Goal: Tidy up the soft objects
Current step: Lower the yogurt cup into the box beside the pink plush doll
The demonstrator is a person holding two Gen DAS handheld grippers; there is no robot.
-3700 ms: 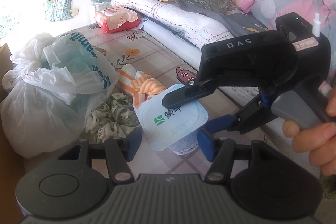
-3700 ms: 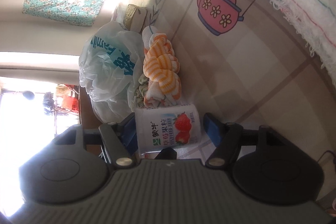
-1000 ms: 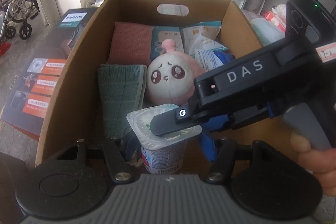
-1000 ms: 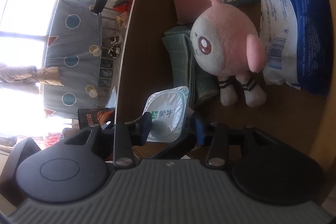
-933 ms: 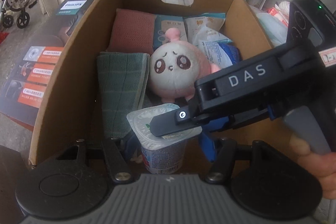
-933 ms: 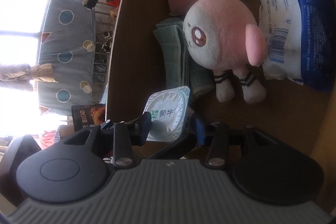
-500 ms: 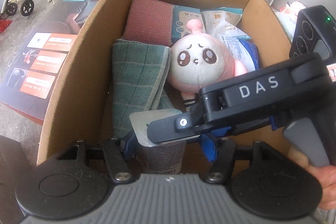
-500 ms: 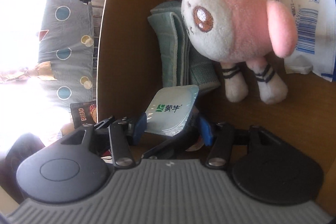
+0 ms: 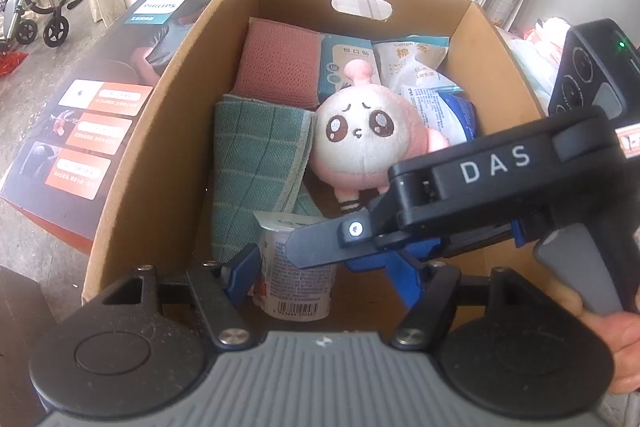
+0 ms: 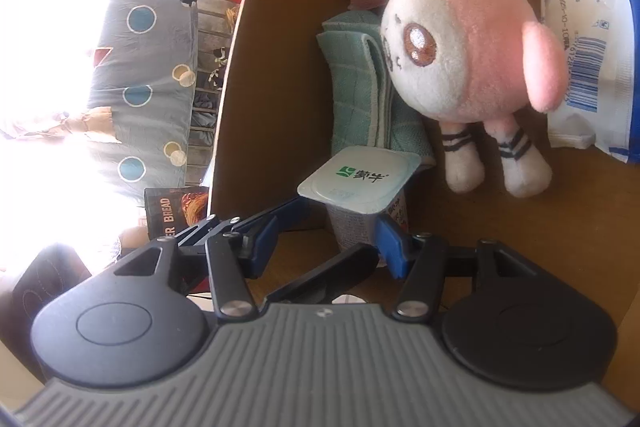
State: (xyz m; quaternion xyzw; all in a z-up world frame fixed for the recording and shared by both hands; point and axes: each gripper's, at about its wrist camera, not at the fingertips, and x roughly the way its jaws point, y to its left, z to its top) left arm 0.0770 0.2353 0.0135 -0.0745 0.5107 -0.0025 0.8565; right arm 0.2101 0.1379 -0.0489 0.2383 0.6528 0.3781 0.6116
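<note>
A yogurt cup with a foil lid stands on the floor of the cardboard box, near its front left corner. My left gripper straddles the cup with its blue pads wide apart; I cannot tell if they touch it. My right gripper is open around the same cup, one pad beside it, the other well clear. A pink plush toy and a green folded towel lie just beyond the cup.
The box also holds a red-brown folded cloth, a blue tissue pack, a white cotton pack and a blue-white packet. A Philips carton lies left of the box. A wheelchair stands far left.
Both grippers lowered the cup into the box, and it now stands on the box floor. Both sets of jaws have spread apart from the cup since half a second ago.
</note>
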